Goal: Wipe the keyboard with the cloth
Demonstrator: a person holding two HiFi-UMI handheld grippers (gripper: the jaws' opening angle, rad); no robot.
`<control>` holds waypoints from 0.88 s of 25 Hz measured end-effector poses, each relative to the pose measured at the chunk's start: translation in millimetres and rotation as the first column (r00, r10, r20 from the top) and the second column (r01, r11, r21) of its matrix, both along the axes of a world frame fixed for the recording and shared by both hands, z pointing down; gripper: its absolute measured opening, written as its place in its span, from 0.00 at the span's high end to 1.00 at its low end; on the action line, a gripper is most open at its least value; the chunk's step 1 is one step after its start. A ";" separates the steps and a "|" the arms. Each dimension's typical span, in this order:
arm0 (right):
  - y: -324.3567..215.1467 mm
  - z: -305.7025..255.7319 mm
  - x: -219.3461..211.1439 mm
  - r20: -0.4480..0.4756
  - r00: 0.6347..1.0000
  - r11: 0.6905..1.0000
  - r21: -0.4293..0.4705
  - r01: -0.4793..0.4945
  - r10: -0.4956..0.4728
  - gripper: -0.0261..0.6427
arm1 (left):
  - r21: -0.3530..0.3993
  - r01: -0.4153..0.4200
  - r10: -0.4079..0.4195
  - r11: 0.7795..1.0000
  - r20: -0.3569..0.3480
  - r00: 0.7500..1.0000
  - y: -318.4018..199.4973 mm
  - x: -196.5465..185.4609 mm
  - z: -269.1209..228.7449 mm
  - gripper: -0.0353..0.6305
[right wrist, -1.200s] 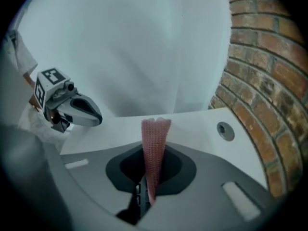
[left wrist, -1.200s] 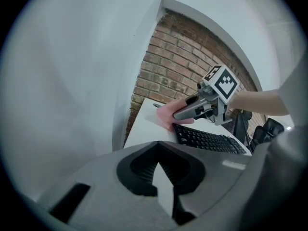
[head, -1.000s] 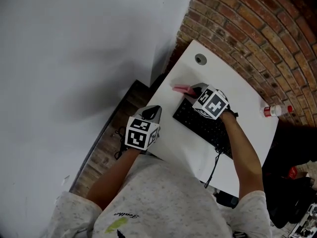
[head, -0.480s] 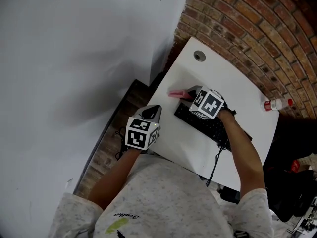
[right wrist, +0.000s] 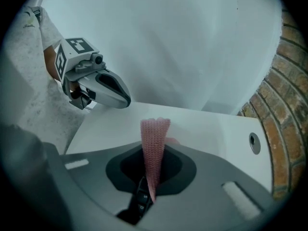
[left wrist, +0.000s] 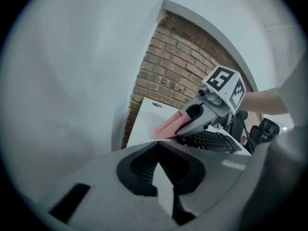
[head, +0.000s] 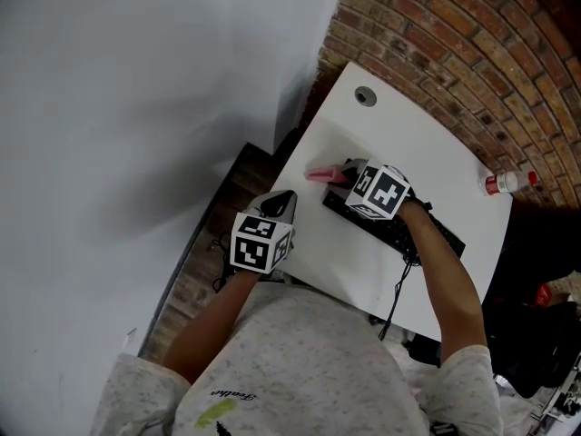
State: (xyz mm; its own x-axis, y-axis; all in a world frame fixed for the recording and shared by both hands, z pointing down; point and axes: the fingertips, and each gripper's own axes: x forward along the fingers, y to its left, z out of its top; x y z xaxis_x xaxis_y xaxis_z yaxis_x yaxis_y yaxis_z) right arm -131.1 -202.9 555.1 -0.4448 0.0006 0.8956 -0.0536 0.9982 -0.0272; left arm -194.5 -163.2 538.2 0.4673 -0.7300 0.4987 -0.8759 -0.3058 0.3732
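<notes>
A black keyboard [head: 427, 234] lies slantwise on the white table [head: 408, 143]. My right gripper [head: 345, 174] is shut on a pink cloth [head: 320, 173] and sits over the keyboard's far left end, with the cloth sticking out past the keys. In the right gripper view the cloth [right wrist: 155, 143] stands up out of the shut jaws [right wrist: 154, 165], and a few keys [right wrist: 139, 199] show beneath. My left gripper [head: 280, 207] hovers at the table's near left edge, jaws together and holding nothing. In the left gripper view, its tip [left wrist: 158, 147] points at the right gripper [left wrist: 199, 121], the cloth [left wrist: 168, 125] and the keyboard [left wrist: 211, 141].
A white bottle with a red cap [head: 507, 182] lies at the table's far right edge. A round cable hole [head: 365, 96] is near the back corner. The keyboard's cable [head: 397, 300] runs off the front edge. A brick wall [head: 454, 44] stands behind, a white wall to the left.
My right gripper has slid the cloth a little further toward the keyboard's left end. The left gripper has stayed where it was.
</notes>
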 end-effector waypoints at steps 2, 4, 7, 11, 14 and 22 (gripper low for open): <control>4.2 -0.5 -1.9 0.000 1.000 1.000 -0.007 0.002 -0.002 0.93 | 0.000 -0.002 0.002 1.000 0.000 1.000 1.7 -1.0 -0.9 0.96; 8.9 -0.8 -3.4 -0.001 1.000 1.000 -0.014 0.004 -0.004 0.93 | 0.000 -0.003 0.003 1.000 0.000 1.000 3.7 -1.9 -1.8 0.96; 17.7 1.0 -5.5 0.000 1.000 1.000 -0.020 0.006 -0.006 0.93 | 0.002 -0.003 0.003 1.000 0.000 1.000 9.0 -3.4 -1.9 0.96; 29.6 2.0 -8.5 0.006 1.000 1.000 -0.025 0.007 -0.006 0.93 | 0.004 -0.003 0.003 1.000 0.001 1.000 18.0 -4.4 -1.5 0.96; 38.5 2.2 -10.3 0.011 1.000 1.000 -0.030 0.009 -0.009 0.93 | 0.003 -0.001 0.001 1.000 -0.001 1.000 24.6 -4.0 -1.8 0.96; 61.1 5.6 -12.4 0.010 0.999 0.999 -0.043 0.032 -0.031 0.93 | 0.006 0.020 -0.020 1.000 -0.006 1.000 38.4 -5.4 -0.9 0.96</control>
State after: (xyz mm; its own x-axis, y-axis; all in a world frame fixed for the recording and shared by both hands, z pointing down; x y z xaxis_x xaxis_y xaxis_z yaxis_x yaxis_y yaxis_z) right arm -143.5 -141.8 560.7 -0.4519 0.0536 0.8905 -0.0217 0.9972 -0.0710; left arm -199.8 -124.9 537.3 0.4559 -0.7423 0.4911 -0.8795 -0.2909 0.3766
